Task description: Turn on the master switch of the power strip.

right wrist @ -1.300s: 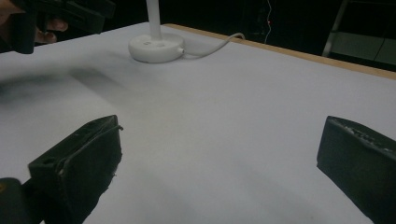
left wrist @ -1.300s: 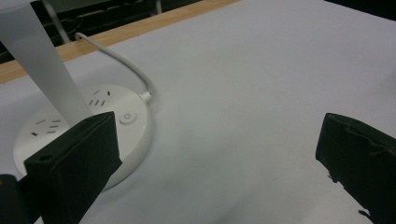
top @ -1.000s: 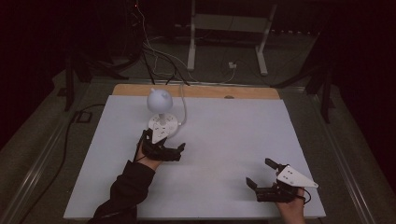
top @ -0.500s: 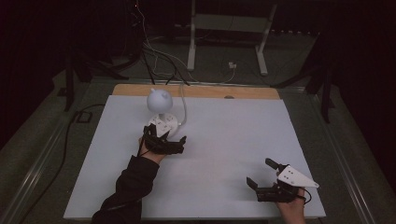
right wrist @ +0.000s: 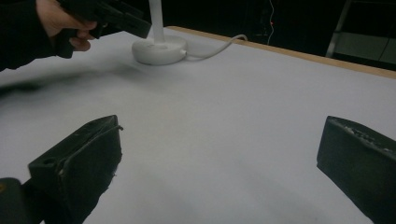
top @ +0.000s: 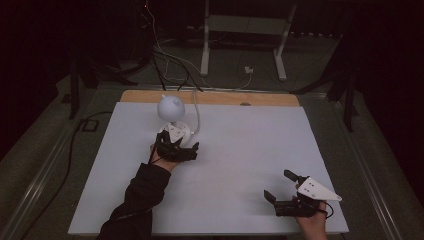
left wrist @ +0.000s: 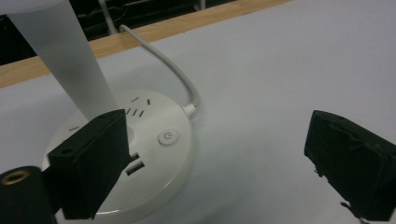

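Showing a power button (left wrist: 167, 136) (left gripper view) on lamp base (left wrist: 154, 154)

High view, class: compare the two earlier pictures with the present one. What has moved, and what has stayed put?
The left gripper has moved forward to the lamp, its open jaws now at the base, grasping nothing. The right gripper, open, and the lamp stayed where they were.

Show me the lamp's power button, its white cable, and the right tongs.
Power button (left wrist: 167, 136), left gripper view, its centre.
White cable (left wrist: 173, 70), left gripper view, mid-curve.
Right tongs (top: 282, 185), high view, midway between its open tips.
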The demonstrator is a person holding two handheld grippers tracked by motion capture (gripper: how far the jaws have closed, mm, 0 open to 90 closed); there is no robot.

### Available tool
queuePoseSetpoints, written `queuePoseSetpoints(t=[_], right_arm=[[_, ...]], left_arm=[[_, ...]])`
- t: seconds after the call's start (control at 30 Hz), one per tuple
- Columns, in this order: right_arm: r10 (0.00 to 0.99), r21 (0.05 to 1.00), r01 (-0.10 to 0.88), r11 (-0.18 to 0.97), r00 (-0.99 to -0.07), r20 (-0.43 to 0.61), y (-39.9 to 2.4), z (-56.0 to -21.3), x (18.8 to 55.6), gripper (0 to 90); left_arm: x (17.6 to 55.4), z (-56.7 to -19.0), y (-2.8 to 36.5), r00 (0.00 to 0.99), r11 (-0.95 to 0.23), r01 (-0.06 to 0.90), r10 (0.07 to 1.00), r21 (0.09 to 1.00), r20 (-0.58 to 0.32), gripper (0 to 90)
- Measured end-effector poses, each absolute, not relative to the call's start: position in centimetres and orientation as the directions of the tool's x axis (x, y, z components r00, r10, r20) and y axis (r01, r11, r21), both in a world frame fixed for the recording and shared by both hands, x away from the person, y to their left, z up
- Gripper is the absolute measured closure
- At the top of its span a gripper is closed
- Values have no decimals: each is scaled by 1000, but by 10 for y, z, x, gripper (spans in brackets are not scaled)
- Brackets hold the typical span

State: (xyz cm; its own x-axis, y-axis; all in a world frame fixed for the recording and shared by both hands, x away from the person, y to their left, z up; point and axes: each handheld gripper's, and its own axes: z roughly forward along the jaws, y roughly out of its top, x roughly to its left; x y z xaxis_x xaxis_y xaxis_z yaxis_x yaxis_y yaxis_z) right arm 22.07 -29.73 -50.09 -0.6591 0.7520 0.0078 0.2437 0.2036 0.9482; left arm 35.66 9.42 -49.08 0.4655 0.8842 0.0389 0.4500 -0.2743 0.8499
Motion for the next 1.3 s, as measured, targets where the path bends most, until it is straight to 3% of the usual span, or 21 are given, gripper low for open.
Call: queuePoseSetpoints(t=[0.37, 0.47, 0.5, 0.53, 0.57, 0.7, 0.73, 0.87, 1.3], right_arm=[[752, 950, 241, 197, -659, 11, -298, -500, 220, 0], [752, 950, 243, 197, -659, 12, -298, -500, 220, 0], [753, 950, 244, 196, -658, 14, -298, -500, 220, 0], [753, 950, 244, 196, -658, 14, -298, -500, 220, 0], [753, 950, 244, 194, -658, 15, -298, -500, 220, 0], [753, 951, 244, 192, -658, 16, -299, -500, 220, 0], [752, 950, 245, 192, -659, 18, -299, -501, 220, 0], [751, 951, 243, 192, -660, 18, -299, -501, 220, 0], [751, 950, 246, 191, -660, 20, -300, -501, 221, 0]], left_arm=[[365, -491, 91, 401, -279, 462, 912, 842, 82, 422], [367, -492, 90, 393, -277, 466, 916, 841, 84, 530], [367, -493, 89, 393, -282, 464, 915, 839, 91, 611], [367, -493, 89, 392, -283, 464, 915, 839, 92, 611], [368, -494, 88, 390, -281, 464, 916, 840, 91, 689], [370, -497, 89, 386, -282, 468, 918, 838, 94, 777], [370, -497, 90, 390, -290, 466, 915, 836, 101, 858], [373, -499, 92, 412, -311, 449, 904, 837, 115, 900], [387, -516, 89, 426, -410, 424, 877, 807, 222, 900]])
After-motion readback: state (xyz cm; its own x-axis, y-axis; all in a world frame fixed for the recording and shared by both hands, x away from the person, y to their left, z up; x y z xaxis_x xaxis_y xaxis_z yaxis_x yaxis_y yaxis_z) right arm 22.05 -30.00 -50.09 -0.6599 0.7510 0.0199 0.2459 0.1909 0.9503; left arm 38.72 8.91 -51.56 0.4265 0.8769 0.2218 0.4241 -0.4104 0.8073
